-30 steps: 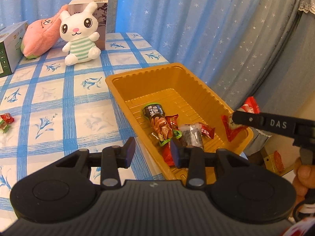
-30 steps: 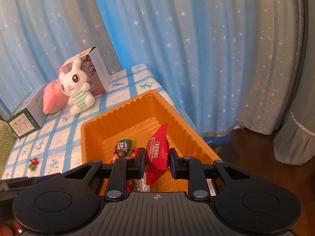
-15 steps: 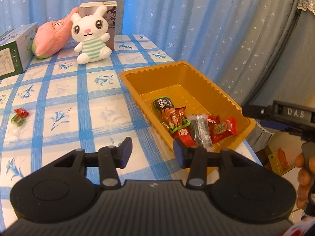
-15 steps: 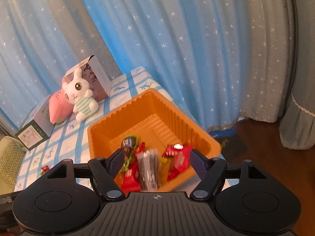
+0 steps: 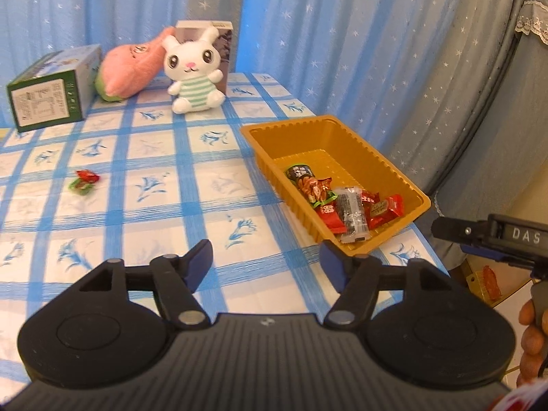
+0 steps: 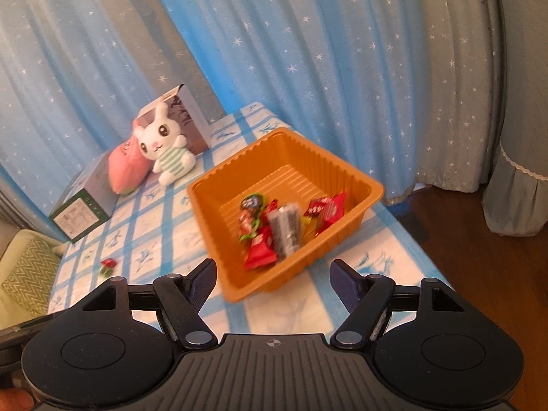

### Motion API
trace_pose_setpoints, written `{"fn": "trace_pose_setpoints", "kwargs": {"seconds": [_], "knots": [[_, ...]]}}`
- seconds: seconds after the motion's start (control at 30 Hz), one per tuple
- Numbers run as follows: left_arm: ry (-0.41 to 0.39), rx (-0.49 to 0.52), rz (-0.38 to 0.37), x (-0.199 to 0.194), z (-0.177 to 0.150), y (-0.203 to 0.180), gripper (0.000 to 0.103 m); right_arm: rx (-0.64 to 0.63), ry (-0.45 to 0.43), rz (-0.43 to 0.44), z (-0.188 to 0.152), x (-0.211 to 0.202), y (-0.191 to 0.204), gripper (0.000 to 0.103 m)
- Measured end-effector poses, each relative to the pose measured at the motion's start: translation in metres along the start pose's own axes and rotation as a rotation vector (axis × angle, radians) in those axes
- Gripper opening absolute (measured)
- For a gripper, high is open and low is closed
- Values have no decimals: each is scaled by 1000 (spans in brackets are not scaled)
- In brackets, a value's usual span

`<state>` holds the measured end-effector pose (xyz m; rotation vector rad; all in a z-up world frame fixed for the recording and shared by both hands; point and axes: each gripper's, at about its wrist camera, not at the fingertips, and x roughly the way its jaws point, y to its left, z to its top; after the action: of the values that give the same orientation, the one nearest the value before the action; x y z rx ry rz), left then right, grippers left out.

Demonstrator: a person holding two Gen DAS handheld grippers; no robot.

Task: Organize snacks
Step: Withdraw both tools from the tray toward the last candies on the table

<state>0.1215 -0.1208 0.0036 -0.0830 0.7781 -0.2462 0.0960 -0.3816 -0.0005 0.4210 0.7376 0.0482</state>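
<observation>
Both grippers, left (image 5: 263, 262) and right (image 6: 272, 279), hold their fingers wide and empty, the left's having just opened, as one light, crinkly candy (image 5: 84, 181) lies alone on the open surface, best pinched across its wrapper, well apart from the tray (image 5: 356, 144) at the edge.

Both wrist cameras looked down along their fingers from beyond the table's (image 5: 212, 185) near edge; both showed the orange tray (image 5: 346, 144) (image 6: 342, 171) at its right edge.
</observation>
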Motion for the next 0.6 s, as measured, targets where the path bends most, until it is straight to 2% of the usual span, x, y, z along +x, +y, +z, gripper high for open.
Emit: {"fn": "trace_pose_setpoints", "kwargs": {"seconds": [0.43, 0.6], "knots": [[-52, -32, 45, -67, -18, 28, 85, -89, 6, 14, -31, -36, 41, 73], [-65, -48, 58, -83, -24, 38, 88, -117, 20, 21, -42, -41, 53, 73]]}}
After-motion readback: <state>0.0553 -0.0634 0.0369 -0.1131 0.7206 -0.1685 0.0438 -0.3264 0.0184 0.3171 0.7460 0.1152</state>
